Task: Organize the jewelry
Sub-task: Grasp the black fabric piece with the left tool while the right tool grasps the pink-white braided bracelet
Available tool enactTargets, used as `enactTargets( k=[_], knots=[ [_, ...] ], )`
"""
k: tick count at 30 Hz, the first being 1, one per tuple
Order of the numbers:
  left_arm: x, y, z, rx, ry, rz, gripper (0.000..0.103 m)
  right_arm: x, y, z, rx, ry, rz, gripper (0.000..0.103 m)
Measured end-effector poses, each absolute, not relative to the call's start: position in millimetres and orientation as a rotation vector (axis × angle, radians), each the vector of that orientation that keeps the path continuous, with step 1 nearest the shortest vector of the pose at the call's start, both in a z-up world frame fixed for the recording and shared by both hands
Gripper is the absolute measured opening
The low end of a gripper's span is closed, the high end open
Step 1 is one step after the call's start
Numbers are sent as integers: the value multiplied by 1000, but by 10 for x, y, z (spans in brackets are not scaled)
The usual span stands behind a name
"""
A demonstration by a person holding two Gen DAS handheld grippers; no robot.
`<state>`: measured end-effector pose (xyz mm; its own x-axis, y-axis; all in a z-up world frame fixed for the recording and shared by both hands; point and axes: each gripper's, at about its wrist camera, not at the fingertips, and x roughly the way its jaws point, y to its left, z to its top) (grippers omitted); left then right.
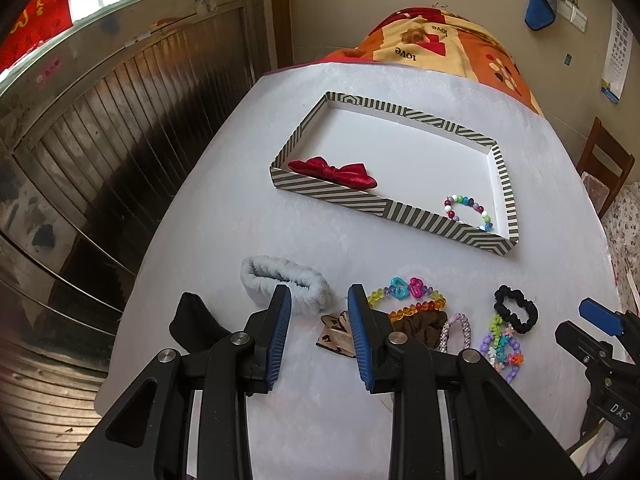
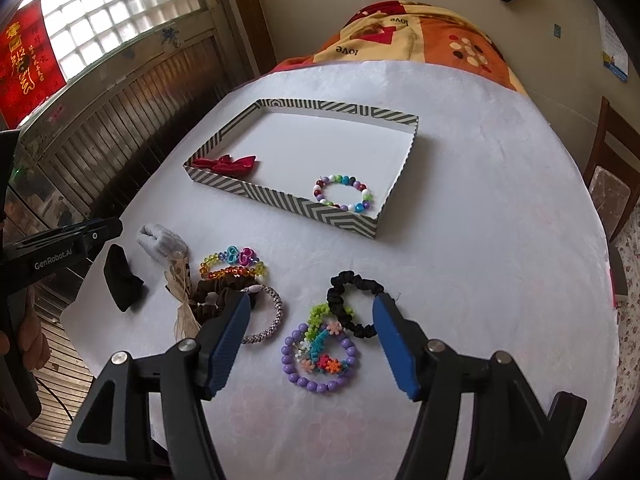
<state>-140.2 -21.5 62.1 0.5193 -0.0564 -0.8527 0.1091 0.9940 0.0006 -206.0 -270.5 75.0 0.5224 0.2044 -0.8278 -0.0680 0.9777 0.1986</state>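
Note:
A striped shallow tray (image 1: 340, 196) (image 2: 280, 200) on the white table holds a red bow (image 1: 332, 172) (image 2: 228, 164) and a multicoloured bead bracelet (image 1: 464, 200) (image 2: 340, 179). Loose pieces lie in front of it: a grey fluffy scrunchie (image 1: 280, 276), a clear coloured bead bracelet (image 2: 232, 264), a brown scrunchie (image 2: 216, 292), a braided bangle (image 2: 276, 312), a black scrunchie (image 2: 340, 292) and a purple bead bracelet (image 2: 292, 360). My left gripper (image 1: 318, 300) hovers open just before the grey scrunchie, holding nothing. My right gripper (image 2: 312, 300) stands open above the purple bracelet and black scrunchie.
A black cloth piece (image 2: 122, 280) and a leopard-print bow (image 1: 336, 332) lie near the table's left edge, which drops to a wooden floor. A patterned blanket (image 1: 440, 48) covers something behind the table. A wooden chair (image 1: 604, 160) stands at the right.

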Motion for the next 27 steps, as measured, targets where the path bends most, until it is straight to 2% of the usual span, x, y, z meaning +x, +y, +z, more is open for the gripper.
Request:
enactTargets(
  k=[15,27],
  knots=[
    [-1339,154,524,-75,1118,-114,11,-2005,-2631,661,150,1041,185,68],
    [-1190,1075,155,-417,1251,-8,11,-1735,-2244,130,32,1134,251,68]
  ],
)
